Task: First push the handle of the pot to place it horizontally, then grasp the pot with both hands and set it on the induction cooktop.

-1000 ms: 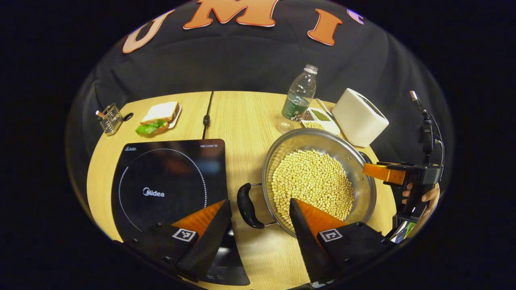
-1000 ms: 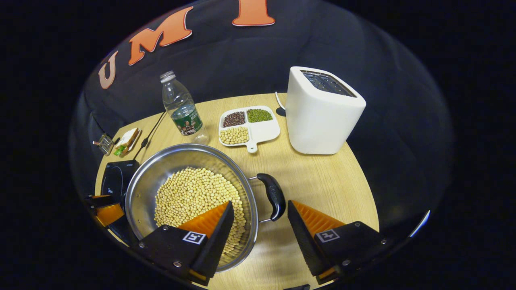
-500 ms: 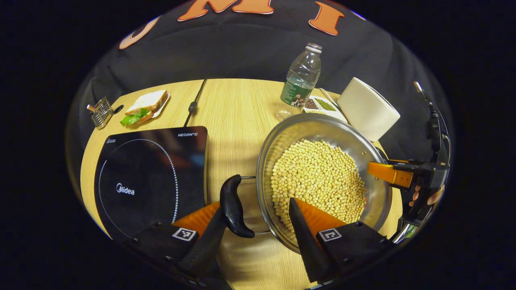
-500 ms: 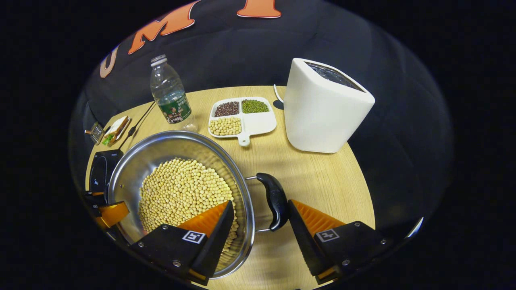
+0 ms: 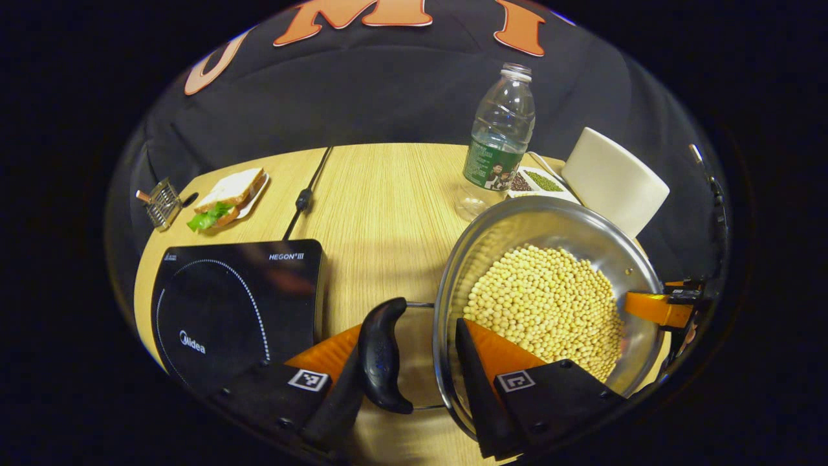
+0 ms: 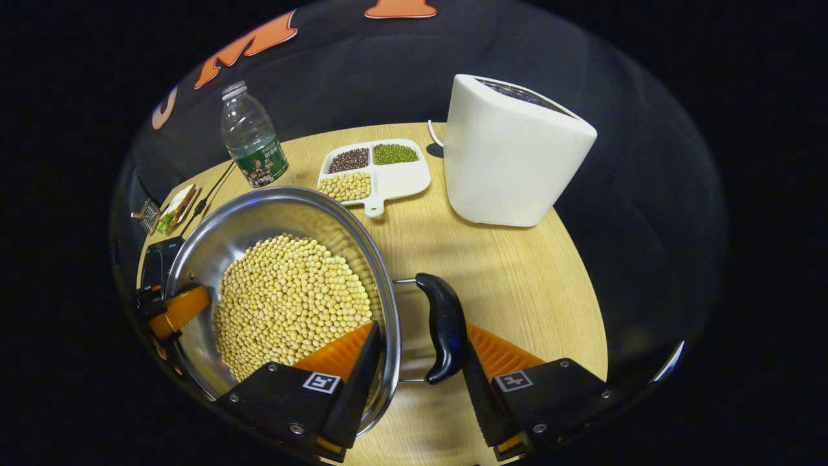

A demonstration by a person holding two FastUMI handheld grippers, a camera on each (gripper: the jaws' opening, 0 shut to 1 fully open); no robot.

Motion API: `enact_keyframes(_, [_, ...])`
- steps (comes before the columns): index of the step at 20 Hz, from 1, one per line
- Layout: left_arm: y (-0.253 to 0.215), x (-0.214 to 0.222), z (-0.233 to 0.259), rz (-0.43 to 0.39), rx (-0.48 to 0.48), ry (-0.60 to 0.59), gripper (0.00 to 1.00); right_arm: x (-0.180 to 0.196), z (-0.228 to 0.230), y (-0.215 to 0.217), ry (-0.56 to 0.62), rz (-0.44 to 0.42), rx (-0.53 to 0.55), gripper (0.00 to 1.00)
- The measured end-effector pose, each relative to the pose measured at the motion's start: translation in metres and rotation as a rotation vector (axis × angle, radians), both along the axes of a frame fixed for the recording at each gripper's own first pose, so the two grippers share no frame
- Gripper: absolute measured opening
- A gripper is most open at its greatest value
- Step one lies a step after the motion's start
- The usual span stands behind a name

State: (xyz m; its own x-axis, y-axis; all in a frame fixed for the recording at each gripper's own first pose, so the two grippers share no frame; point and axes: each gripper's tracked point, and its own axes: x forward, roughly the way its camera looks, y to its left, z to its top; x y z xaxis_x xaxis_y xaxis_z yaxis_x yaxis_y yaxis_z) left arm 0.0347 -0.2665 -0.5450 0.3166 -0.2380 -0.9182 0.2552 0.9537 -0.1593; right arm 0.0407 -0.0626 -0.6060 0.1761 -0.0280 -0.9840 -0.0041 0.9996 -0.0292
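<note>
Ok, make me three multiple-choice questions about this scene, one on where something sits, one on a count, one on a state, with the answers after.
1. Where is the induction cooktop relative to the pot in the left gripper view?
A. left
B. right
C. under it

2. How many compartments of the divided dish hold beans?
A. one
B. two
C. three

3. What does the pot hold?
A. water
B. soybeans
C. nothing

Answers: 1 A, bare table separates them. 2 C, dark, green and pale beans fill three; one is bare. 3 B, soybeans cover its bottom.
</note>
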Motion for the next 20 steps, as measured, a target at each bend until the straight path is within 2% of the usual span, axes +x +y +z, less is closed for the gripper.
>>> enact_keyframes(6, [-0.006, 0.016, 0.0, -0.041, 0.016, -0.085, 0.78, -0.002, 0.003, 0.0, -0.017, -0.022, -0.015, 0.63])
enact_keyframes(9, [-0.003, 0.009, 0.006, -0.026, 0.009, -0.086, 0.77, -0.007, 0.018, 0.004, -0.013, -0.003, -0.039, 0.61])
enact_keyframes(13, [0.012, 0.011, 0.041, -0.013, -0.003, -0.149, 0.75, -0.008, 0.051, 0.008, -0.078, 0.003, -0.05, 0.61])
enact_keyframes(17, [0.042, 0.016, 0.086, -0.002, 0.009, -0.225, 0.76, -0.011, 0.088, 0.031, -0.134, 0.006, -0.024, 0.61])
enact_keyframes(18, [0.052, 0.015, 0.093, 0.009, 0.009, -0.233, 0.72, -0.013, 0.098, 0.039, -0.145, 0.009, -0.015, 0.57])
enact_keyframes(20, [0.073, 0.014, 0.108, 0.021, 0.019, -0.247, 0.76, -0.014, 0.11, 0.056, -0.157, 0.024, -0.004, 0.56])
